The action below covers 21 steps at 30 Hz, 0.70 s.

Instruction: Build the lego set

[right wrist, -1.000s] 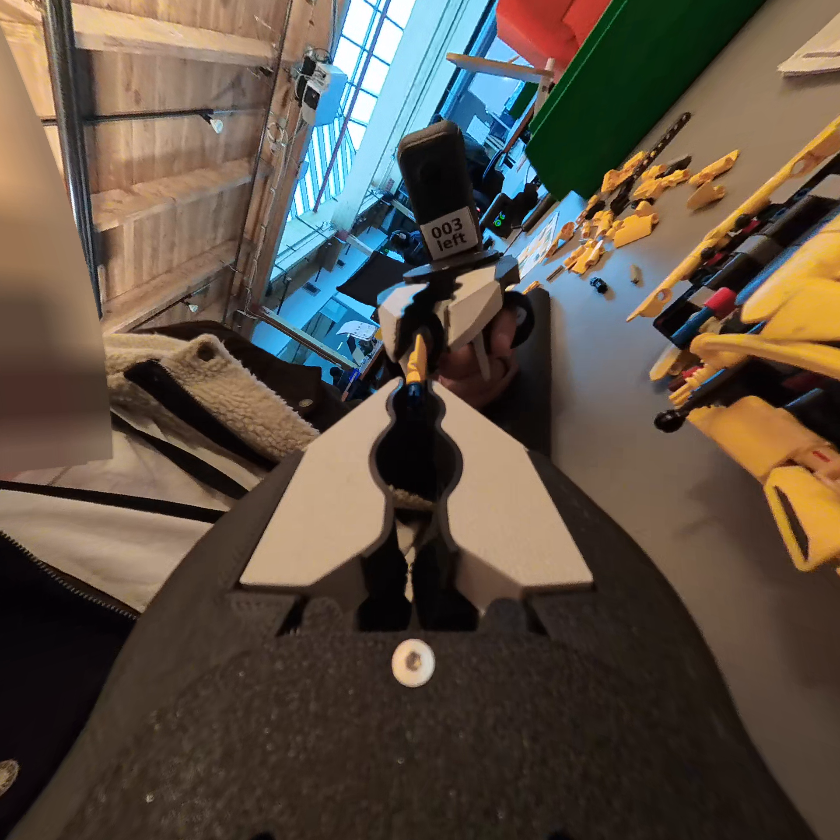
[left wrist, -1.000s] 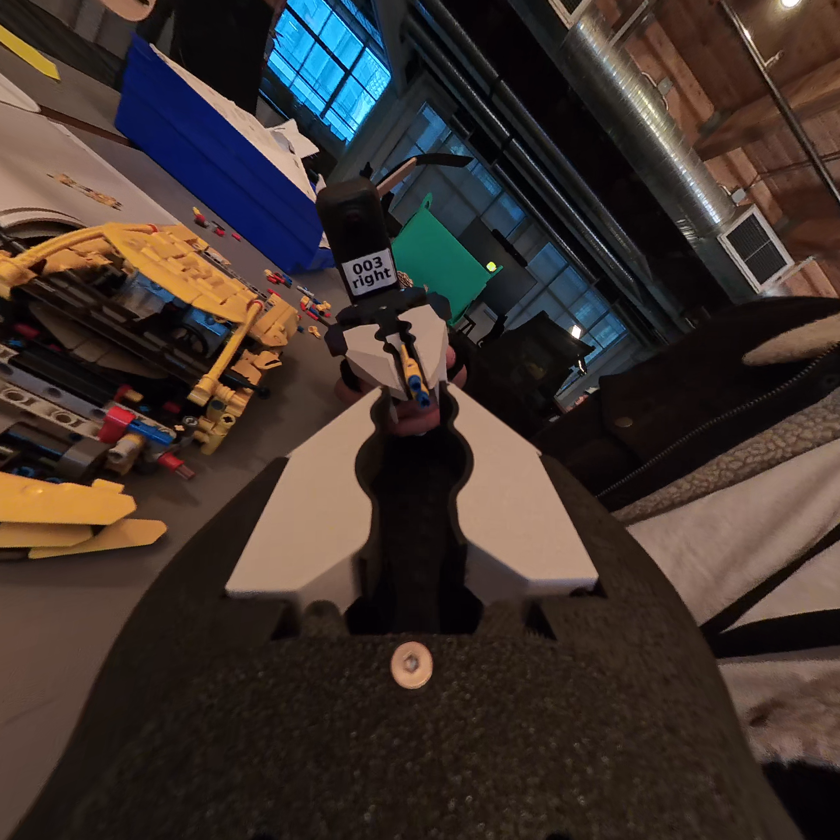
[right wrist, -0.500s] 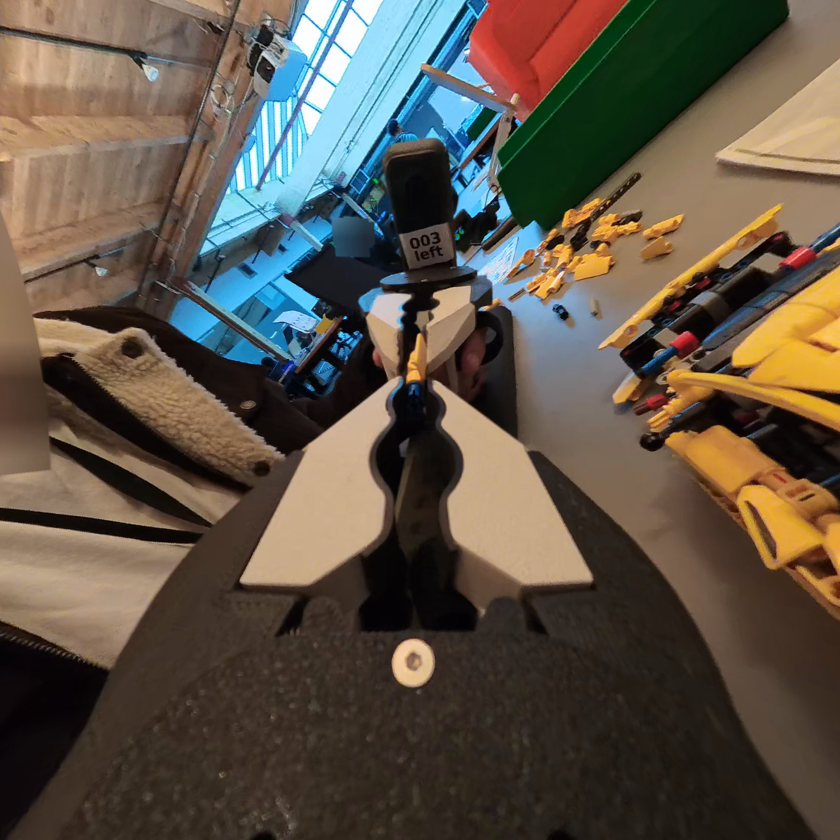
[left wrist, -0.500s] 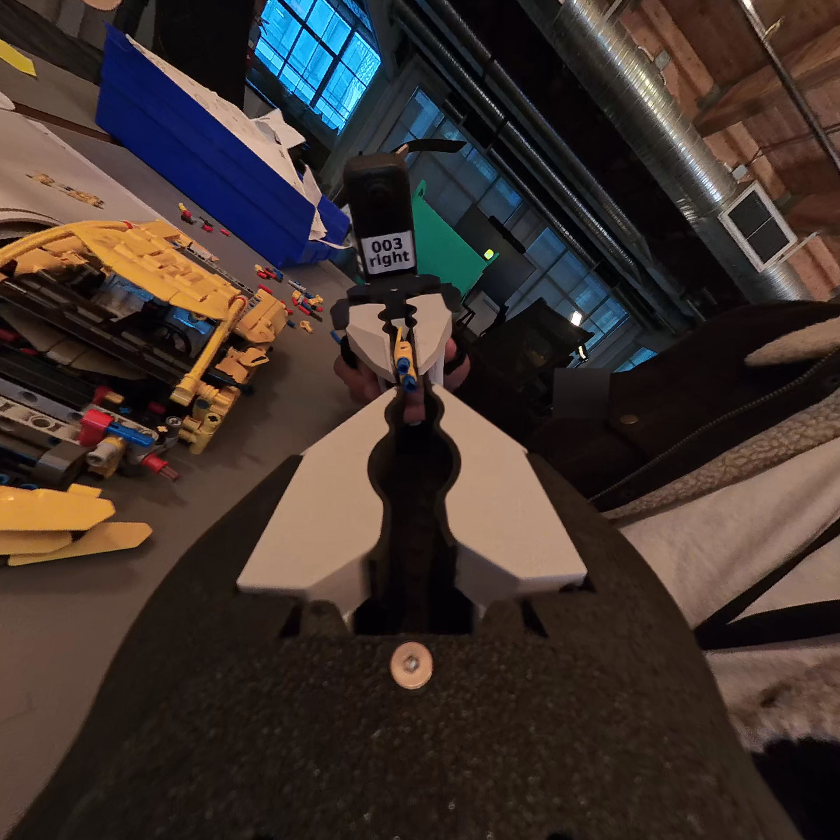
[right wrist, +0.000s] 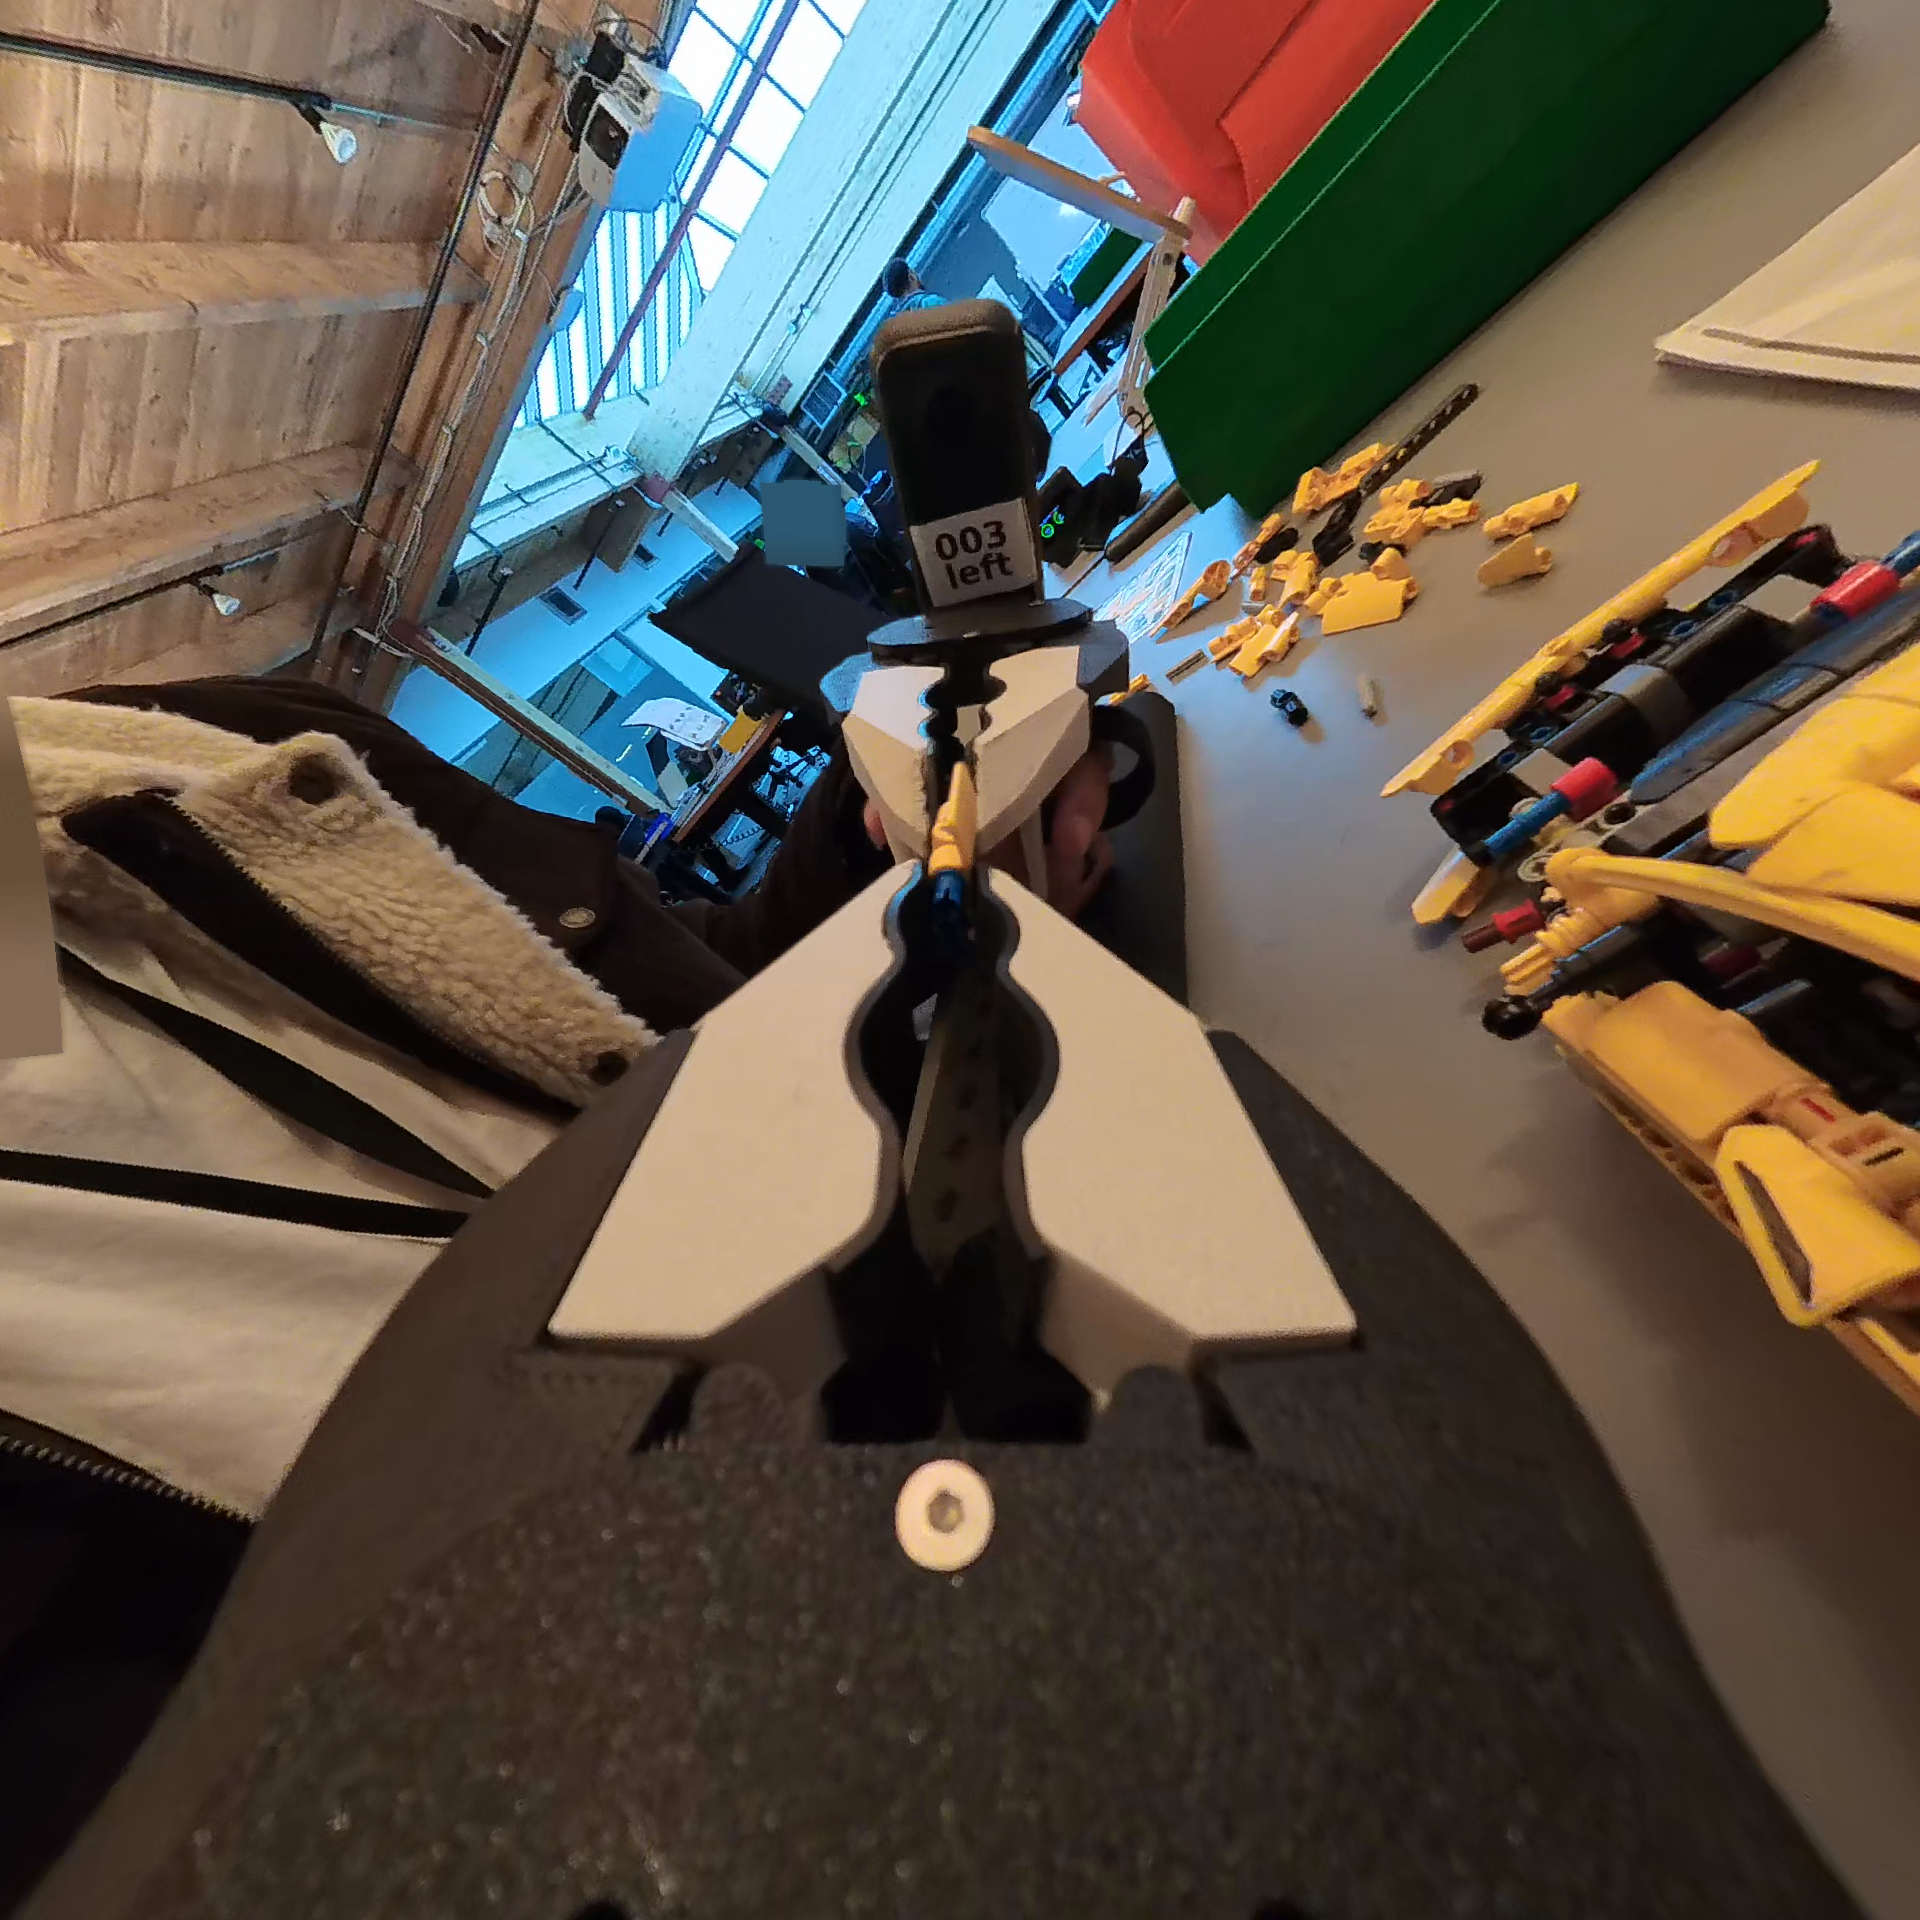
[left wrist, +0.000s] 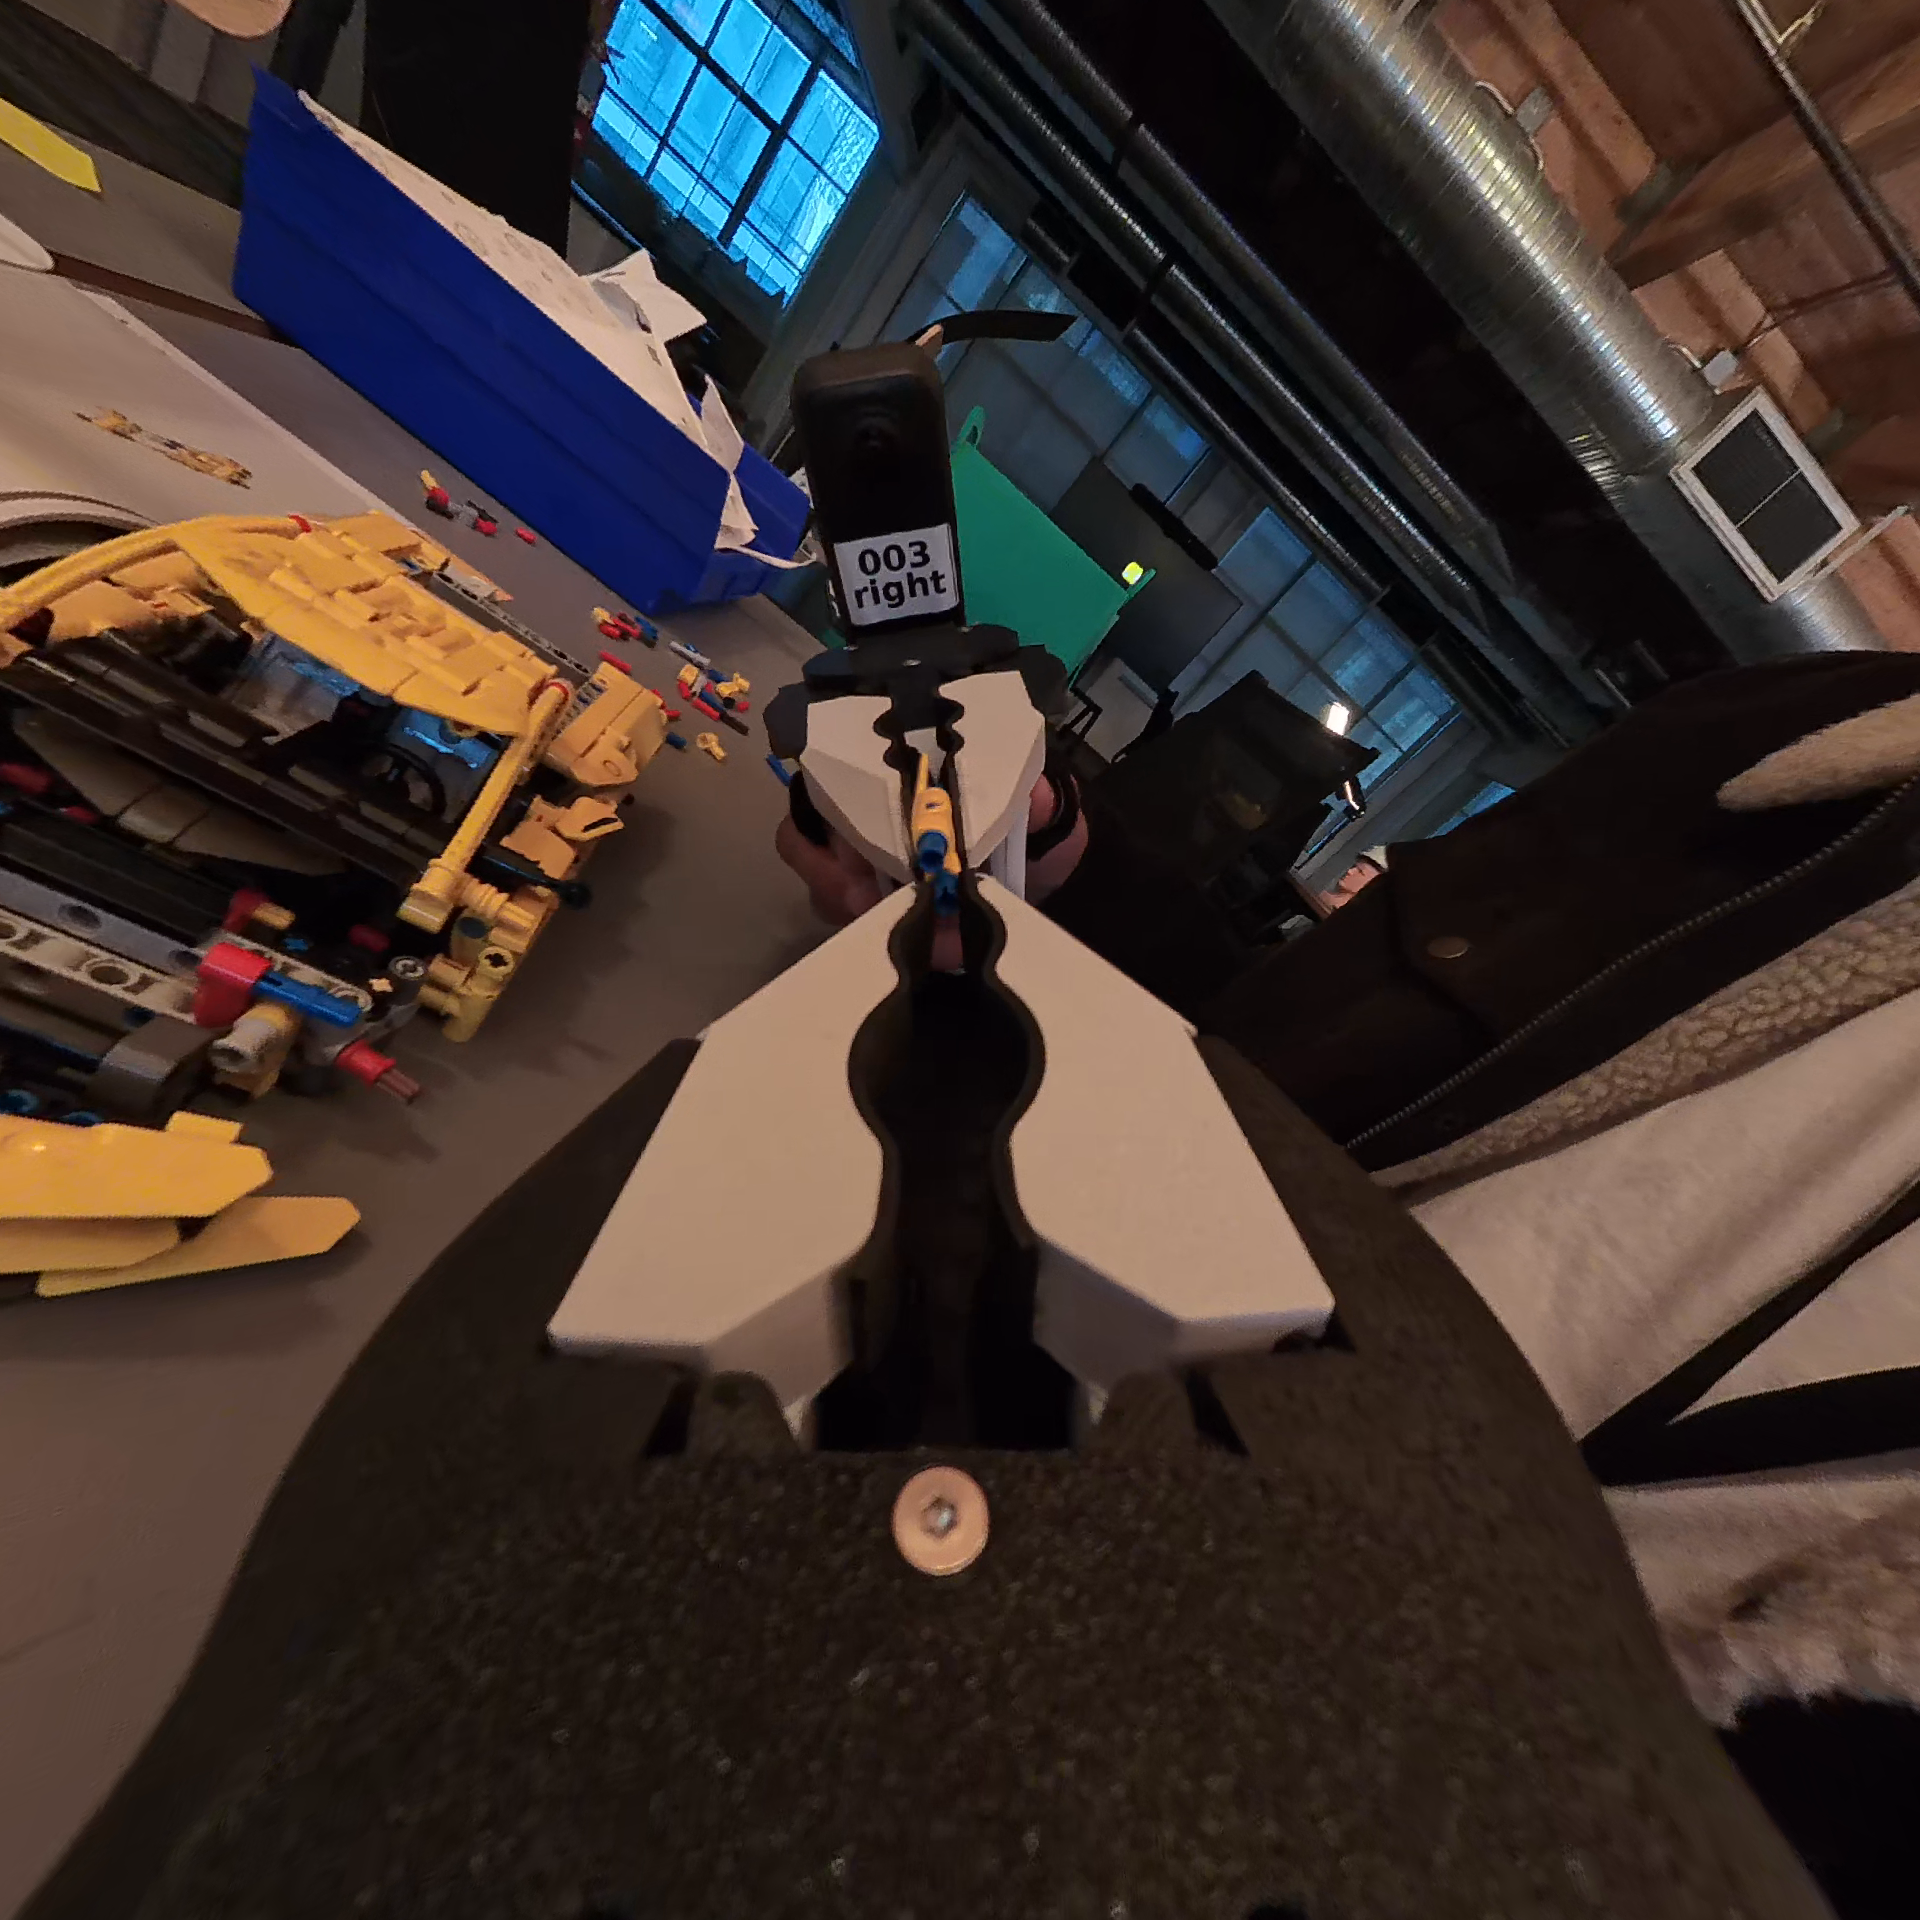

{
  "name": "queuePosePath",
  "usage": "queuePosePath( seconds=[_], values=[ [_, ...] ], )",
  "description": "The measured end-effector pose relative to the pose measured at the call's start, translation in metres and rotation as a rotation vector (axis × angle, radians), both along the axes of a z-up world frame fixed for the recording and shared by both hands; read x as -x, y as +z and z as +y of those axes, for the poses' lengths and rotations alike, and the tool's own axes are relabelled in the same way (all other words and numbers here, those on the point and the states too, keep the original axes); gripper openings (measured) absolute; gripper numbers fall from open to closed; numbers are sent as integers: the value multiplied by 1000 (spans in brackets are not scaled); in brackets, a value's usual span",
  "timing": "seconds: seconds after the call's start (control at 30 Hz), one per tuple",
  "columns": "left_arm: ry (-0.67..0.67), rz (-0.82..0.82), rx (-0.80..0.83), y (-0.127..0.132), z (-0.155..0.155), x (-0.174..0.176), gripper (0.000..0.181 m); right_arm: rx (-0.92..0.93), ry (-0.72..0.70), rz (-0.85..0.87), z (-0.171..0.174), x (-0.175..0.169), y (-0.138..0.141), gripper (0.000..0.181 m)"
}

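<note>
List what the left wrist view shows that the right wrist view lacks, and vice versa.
Left only: a blue bin and small red and blue pieces. Right only: an orange bin, loose yellow pieces, and a black beam in the right tool. Both: the yellow model, and the left tool meeting the right tool at a small yellow piece.
</note>
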<state>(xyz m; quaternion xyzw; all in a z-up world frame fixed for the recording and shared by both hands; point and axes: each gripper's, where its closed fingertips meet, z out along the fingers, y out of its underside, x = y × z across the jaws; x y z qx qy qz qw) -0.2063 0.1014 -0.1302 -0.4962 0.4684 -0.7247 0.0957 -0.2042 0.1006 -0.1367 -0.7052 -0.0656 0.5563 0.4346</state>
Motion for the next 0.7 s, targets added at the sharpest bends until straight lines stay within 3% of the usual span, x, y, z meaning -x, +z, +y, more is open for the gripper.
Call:
queuePosePath(
  seconds=[0.7],
  values=[
    [27, -47, -12, 4, 2, 0, 4, 20, -2, 74, 3, 2, 4, 6]
  ],
)
